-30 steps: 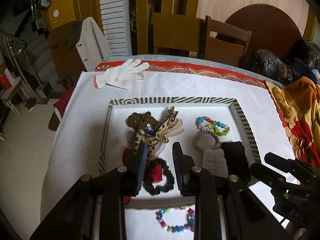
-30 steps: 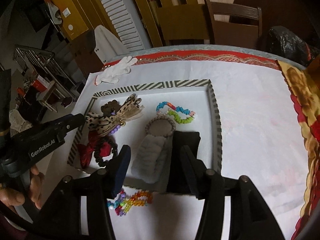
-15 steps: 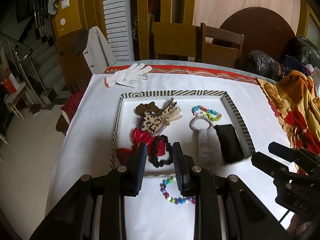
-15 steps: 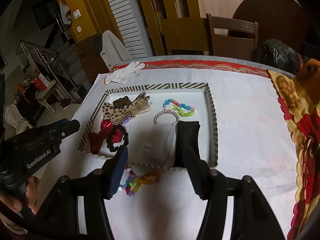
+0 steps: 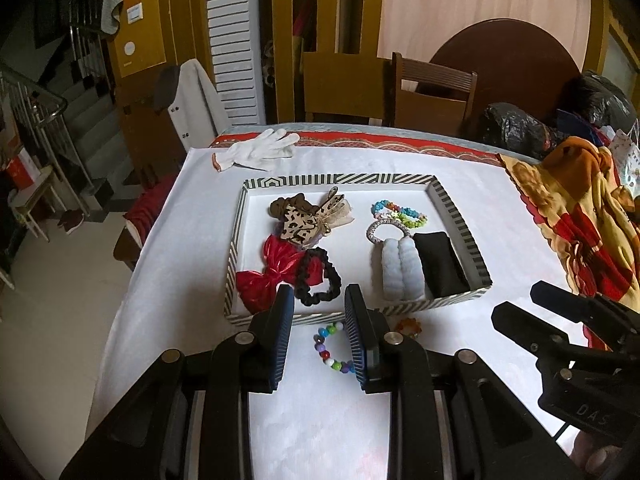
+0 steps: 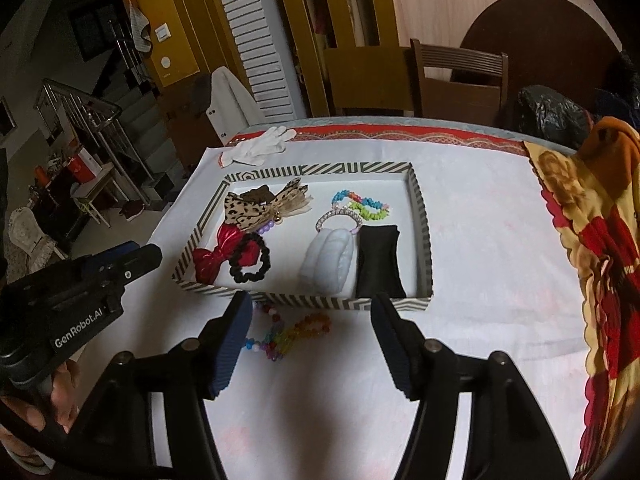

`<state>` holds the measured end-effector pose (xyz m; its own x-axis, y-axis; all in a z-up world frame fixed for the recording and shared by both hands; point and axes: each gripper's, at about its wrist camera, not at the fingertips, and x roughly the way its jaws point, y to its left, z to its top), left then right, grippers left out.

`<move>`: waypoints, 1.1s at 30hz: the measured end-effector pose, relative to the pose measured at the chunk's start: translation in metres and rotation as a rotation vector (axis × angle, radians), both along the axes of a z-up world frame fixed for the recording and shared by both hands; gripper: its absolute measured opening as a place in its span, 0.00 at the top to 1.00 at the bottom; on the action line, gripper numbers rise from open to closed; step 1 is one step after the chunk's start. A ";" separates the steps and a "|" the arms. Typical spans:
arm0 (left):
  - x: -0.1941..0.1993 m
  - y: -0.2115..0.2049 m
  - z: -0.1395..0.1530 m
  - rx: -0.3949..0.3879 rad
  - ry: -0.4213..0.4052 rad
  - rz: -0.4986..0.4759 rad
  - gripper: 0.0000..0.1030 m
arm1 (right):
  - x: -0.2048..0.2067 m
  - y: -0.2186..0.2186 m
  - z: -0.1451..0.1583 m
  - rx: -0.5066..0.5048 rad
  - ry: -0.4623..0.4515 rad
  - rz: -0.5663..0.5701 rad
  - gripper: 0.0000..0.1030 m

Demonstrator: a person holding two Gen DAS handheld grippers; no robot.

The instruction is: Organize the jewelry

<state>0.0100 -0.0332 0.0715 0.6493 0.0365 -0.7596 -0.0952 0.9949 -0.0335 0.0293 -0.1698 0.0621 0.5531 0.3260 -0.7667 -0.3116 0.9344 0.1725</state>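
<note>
A striped tray (image 5: 460,224) on the white cloth holds a red bow (image 5: 276,268), a black scrunchie (image 5: 320,280), a leopard bow (image 5: 304,220), coloured bead bracelets (image 5: 400,212), a pale fluffy band (image 5: 400,268) and a black pouch (image 5: 438,264). In front of the tray lie a multicolour bead bracelet (image 5: 332,350) and an orange one (image 5: 408,326); both also show in the right wrist view (image 6: 288,332). My left gripper (image 5: 319,292) hovers open above the near bracelet, holding nothing. My right gripper (image 6: 311,298) is opening, with nothing between its fingers.
A white glove (image 5: 260,152) lies at the table's far left corner. A red and yellow blanket (image 5: 580,220) covers the right edge. Wooden chairs (image 5: 432,92) stand behind the table. A hand (image 6: 60,396) holds the left gripper body at the left.
Both grippers have drawn back and up from the tray, which now sits farther ahead. The right jaws have spread wider. The left jaws keep the same gap.
</note>
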 end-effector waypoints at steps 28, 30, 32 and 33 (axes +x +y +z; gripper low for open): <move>-0.022 -0.021 0.001 0.021 0.000 -0.055 0.78 | -0.033 -0.018 0.000 -0.009 -0.005 -0.032 0.36; -0.021 -0.021 0.000 0.022 0.004 -0.057 0.78 | -0.032 -0.017 -0.001 -0.011 0.001 -0.031 0.36; -0.020 -0.021 -0.002 0.023 0.008 -0.057 0.78 | -0.031 -0.018 -0.003 -0.010 0.005 -0.029 0.35; -0.020 -0.021 -0.003 0.022 0.010 -0.058 0.78 | -0.030 -0.017 -0.004 -0.011 0.008 -0.028 0.35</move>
